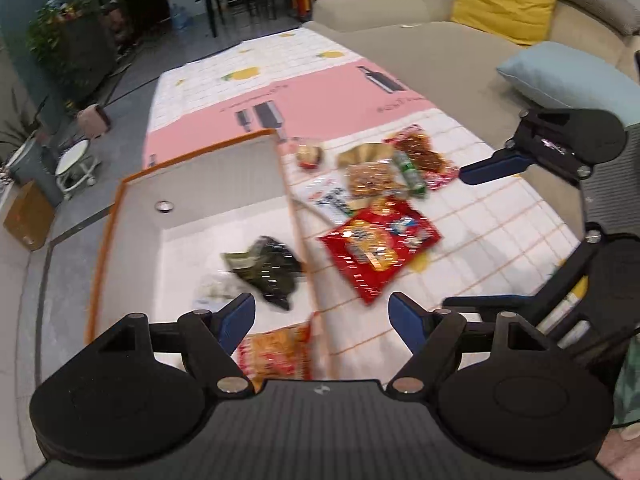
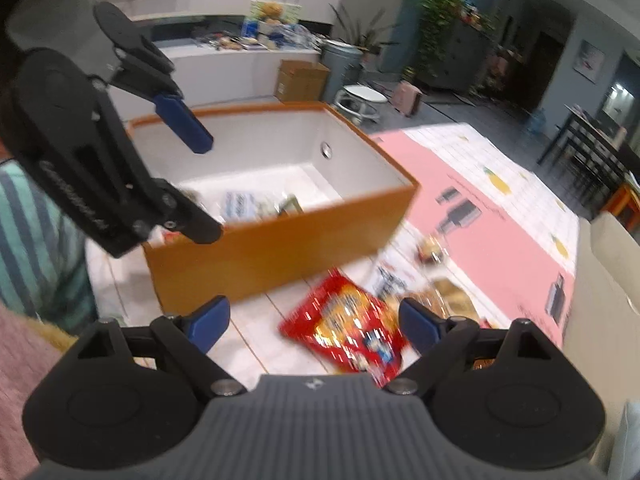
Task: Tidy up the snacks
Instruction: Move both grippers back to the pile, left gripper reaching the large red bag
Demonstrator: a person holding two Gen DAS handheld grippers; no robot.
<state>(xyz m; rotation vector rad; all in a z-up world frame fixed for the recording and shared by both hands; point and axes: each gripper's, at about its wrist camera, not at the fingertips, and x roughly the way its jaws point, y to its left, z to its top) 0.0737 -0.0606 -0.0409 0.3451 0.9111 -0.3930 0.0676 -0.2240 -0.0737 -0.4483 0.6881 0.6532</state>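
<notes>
Beside the orange box [image 2: 280, 248], both the left gripper [image 1: 322, 316] and right gripper [image 2: 314, 320] gape empty; next (likely) grasp the red snack bag [image 2: 348, 332].

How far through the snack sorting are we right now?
Partly done. Already in the orange box: a dark packet, an orange-yellow packet and a pale one. In hand: nothing; the left claw and right claw are both open and empty. Left on the cloth: the big red bag, a red meat-snack pack, a green tube and several others.
</notes>
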